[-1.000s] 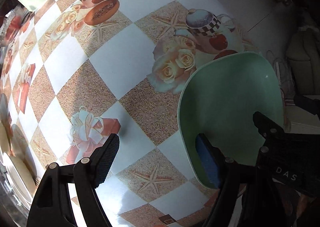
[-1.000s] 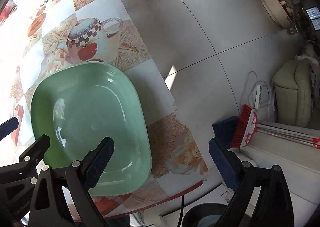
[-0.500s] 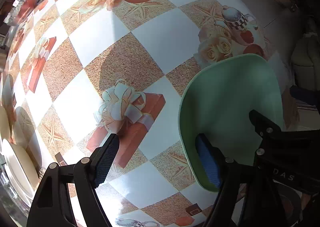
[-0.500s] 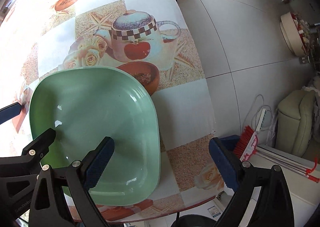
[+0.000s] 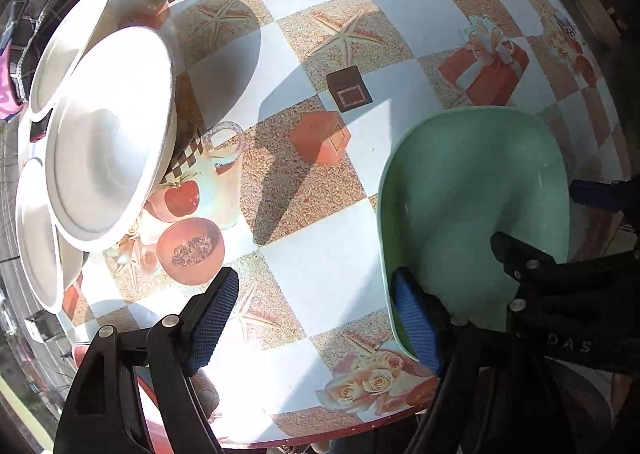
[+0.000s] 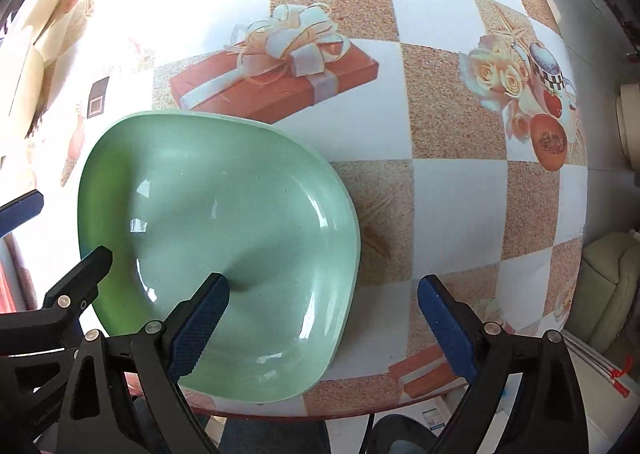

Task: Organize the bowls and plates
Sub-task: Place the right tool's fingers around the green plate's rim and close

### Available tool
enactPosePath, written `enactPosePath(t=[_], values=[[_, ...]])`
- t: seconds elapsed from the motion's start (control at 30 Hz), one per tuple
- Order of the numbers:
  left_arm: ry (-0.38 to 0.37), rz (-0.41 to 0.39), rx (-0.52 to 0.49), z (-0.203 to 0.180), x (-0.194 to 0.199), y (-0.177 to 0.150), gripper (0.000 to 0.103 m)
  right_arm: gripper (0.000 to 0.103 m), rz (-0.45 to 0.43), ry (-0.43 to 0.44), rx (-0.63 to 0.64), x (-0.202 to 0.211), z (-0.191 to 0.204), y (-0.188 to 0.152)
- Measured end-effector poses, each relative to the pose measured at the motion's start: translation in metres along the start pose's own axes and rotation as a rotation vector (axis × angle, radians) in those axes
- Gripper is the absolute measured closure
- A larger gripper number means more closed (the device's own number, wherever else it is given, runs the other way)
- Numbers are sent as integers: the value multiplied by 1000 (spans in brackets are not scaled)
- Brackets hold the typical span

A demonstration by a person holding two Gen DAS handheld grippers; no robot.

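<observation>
Plate (image 6: 224, 213) (pale green, squarish, rounded corners) sits near the table (image 5: 320, 246) edge closest to the cameras, over the checkered cloth w/ printed pics. Can't tell if it rests on the cloth or is lifted off it.

Left gripper (image 5: 314, 282) is at the plate's left side, jaws wide: one finger is against the plate's left rim, the other well off it over bare cloth. Nothing is clamped between its pads.

Right gripper (image 6: 323, 284) is at the plate's right side, jaws also wide: one finger is over the plate's inside, the other is past its right rim over the cloth, so the rim lies between them w/o being pinched.

White dishes (image 5: 104, 141) overlap in a cluster well apart from the plate, far to its left. Printed gift box (image 6: 272, 73) lies just beyond the plate's far rim.
</observation>
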State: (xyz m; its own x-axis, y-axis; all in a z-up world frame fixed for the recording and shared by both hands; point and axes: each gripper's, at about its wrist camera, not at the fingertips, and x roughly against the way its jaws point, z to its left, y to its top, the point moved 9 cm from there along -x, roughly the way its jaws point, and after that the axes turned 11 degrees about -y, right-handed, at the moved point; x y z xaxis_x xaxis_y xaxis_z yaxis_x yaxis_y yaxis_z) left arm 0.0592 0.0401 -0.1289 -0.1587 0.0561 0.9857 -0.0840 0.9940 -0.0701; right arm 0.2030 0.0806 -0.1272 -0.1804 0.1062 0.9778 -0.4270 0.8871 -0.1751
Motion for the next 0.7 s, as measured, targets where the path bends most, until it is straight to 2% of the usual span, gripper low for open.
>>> enactPosePath(t=[0.07, 0.17, 0.27, 0.47, 0.57, 0.6, 0.7], values=[[2, -11, 31, 24, 8, -14, 22, 7, 23, 58, 25, 3, 30, -5], [-7, -36, 75, 45, 17, -24, 22, 4, 13, 87, 42, 9, 50, -5], [-38, -46, 121, 55, 18, -25, 22, 4, 9, 81, 19, 12, 44, 0], [-47, -74, 127, 45, 7, -25, 22, 4, 38, 97, 0, 10, 36, 6], [-46, -60, 130, 53, -1, -24, 22, 4, 57, 61, 8, 4, 46, 6], [-59, -64, 134, 45, -6, -17, 21, 2, 59, 50, 6, 1, 48, 3], [-74, -82, 128, 51, -1, -25, 20, 1, 54, 45, 7, -1, 51, 0]])
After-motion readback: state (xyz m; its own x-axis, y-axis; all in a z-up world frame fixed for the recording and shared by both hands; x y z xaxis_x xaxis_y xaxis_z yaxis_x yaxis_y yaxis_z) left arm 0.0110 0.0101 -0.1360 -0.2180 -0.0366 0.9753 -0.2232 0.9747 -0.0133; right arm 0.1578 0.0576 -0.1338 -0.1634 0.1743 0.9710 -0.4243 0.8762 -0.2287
